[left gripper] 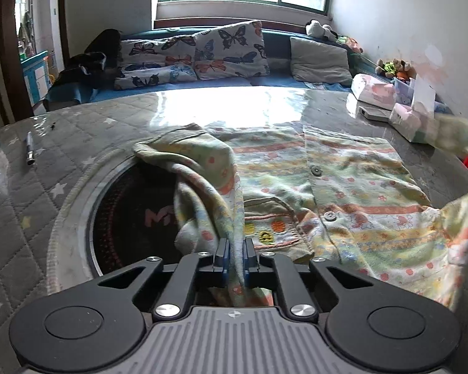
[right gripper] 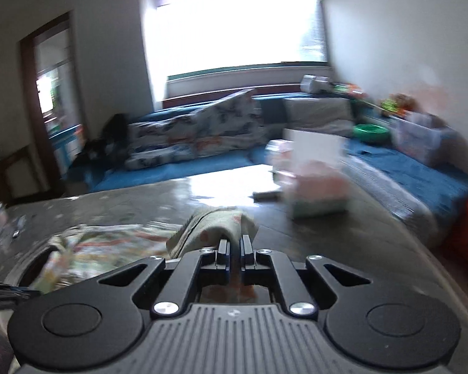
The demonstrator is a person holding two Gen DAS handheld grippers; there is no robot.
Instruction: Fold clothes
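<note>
A small child's shirt (left gripper: 343, 180) with pastel stripes and buttons lies spread on the grey quilted table (left gripper: 46, 162). Its left sleeve is bunched and runs down between the blue pads of my left gripper (left gripper: 236, 251), which is shut on that fabric just above the round black inset (left gripper: 131, 218). In the blurred right wrist view, my right gripper (right gripper: 235, 243) is shut on the shirt's other sleeve (right gripper: 215, 221), lifted off the table. That raised sleeve (left gripper: 461, 187) also shows at the right edge of the left wrist view.
A pen (left gripper: 30, 148) lies on the table at the left. Tissue packs and a white box (left gripper: 390, 99) stand at the far right of the table. Behind is a blue couch (left gripper: 202, 84) with butterfly cushions (left gripper: 231, 50), soft toys and a window.
</note>
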